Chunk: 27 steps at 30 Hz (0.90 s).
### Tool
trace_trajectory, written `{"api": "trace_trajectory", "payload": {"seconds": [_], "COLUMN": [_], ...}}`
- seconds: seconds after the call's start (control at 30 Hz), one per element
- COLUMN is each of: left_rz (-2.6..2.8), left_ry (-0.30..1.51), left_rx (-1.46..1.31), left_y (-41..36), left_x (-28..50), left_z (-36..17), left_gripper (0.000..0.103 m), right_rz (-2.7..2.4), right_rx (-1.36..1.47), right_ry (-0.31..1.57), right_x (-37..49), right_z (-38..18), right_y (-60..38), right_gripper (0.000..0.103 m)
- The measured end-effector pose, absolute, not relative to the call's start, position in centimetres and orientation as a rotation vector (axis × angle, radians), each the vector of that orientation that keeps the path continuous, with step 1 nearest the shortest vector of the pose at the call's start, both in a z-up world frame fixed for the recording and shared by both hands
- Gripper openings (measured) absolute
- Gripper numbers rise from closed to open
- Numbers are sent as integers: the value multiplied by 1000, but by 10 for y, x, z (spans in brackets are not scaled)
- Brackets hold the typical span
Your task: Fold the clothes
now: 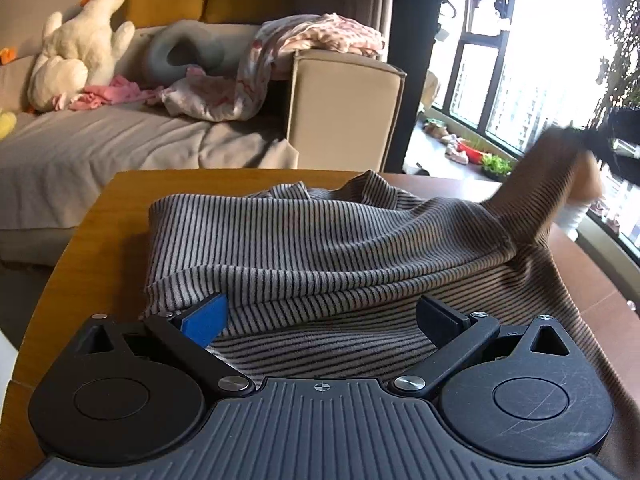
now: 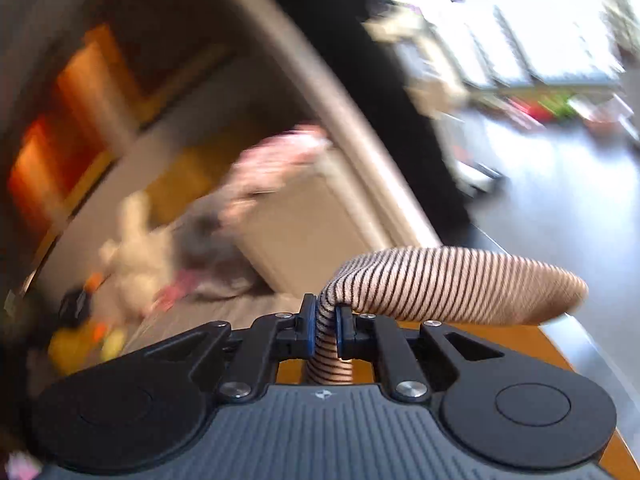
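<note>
A striped garment [image 1: 320, 248] is lying bunched across the wooden desk [image 1: 100, 232], covering most of the top and leaving a bare strip of wood along the left side and a darker bare stretch at the far right corner. The garment's near hem is running just ahead of the left hand-held gripper [image 1: 320, 320], and cloth is spreading under and between its fingers. That left hand-held gripper is hovering low over the near edge, tilting downward, with its jaws standing wide apart and pressing on nothing. Beyond the desk's far edge a sofa [image 1: 344, 120] is sitting close, carrying a plush toy [image 1: 80, 52] and pink clothes [image 1: 316, 36], while open floor is stretching to the right toward the window [image 1: 520, 60]. From the left wrist view, one part of the garment is rising off the desk to the right, toward a blurred dark shape there. In the right wrist view, the right hand-held gripper [image 2: 325, 324] is clamping a fold of the striped garment, its jaws nearly together on the cloth, and the rest is arching over to the right above the desk edge.
</note>
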<state>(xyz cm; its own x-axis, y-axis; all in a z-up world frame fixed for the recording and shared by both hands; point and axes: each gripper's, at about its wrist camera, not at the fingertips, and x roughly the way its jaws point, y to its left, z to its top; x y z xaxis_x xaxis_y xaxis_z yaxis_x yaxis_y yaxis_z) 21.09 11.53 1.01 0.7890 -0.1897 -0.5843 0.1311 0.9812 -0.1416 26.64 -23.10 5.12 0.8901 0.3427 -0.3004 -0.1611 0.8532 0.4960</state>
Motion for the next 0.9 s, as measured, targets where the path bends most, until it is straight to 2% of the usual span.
{"api": "trace_trajectory", "payload": {"seconds": [0.13,0.27,0.33,0.43,0.47,0.6,0.73,0.9], "left_rz": [-208,-246,-269,-284,-289,-294,-285,-185], "left_ry": [655,649,649,654,658,680,666,550], "left_rx": [-132,-127,-124,-116,-113,-108,-137,-188], "left_y": [123,125,125,125,125,125,130,152], "left_x": [198,184,178,173,172,171,174,190], "left_z": [18,24,25,23,21,14,18,42], "left_gripper": [103,103,103,103,103,103,103,103], "right_rz": [458,630,713,784,805,829,784,658], "right_rx": [367,193,85,-10,-19,-4,78,153], "right_ry": [401,479,550,606,615,611,607,664], "right_x": [268,259,255,248,242,237,237,245], "right_z": [84,87,79,64,61,65,63,28], "right_y": [-168,-100,-65,-29,-25,-30,-57,-102], "right_gripper": [9,10,13,27,34,40,43,43]}}
